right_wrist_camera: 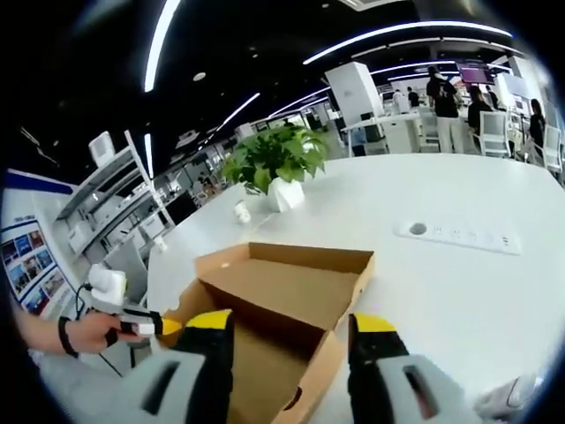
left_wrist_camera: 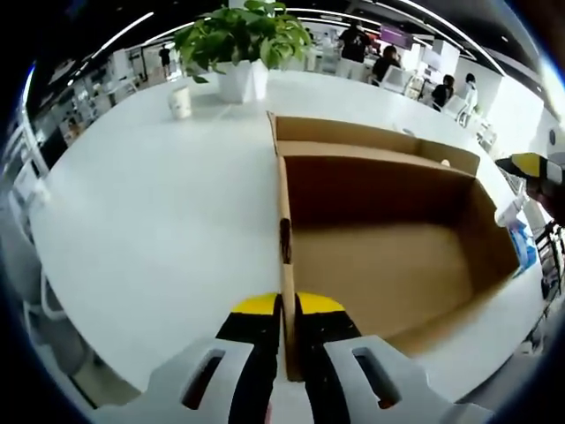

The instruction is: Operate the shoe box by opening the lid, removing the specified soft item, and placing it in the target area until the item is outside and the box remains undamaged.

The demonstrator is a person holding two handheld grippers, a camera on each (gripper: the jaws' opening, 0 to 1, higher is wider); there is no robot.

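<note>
- The box [left_wrist_camera: 388,256] lies open ahead of my left claw [left_wrist_camera: 287,309], lid [left_wrist_camera: 371,141] folded back beyond it. I see nothing inside, so I cannot tell where the soft item is.
- My left claw is clamped on the box's near wall [left_wrist_camera: 284,221]. Risk: pulling or twisting here could crease or tear the cardboard.
- My right claw [right_wrist_camera: 291,340] is spread wide, holding nothing, above the box's corner [right_wrist_camera: 322,353]. Risk: lowering it could crush that edge.
- The plant [left_wrist_camera: 243,40] stands well beyond the box.

No readable text, label, brand or number anywhere. Blue posters [right_wrist_camera: 25,265] at the room's edge carry print too small and blurred to make out; likewise the purple screen [left_wrist_camera: 395,37] far back.
</note>
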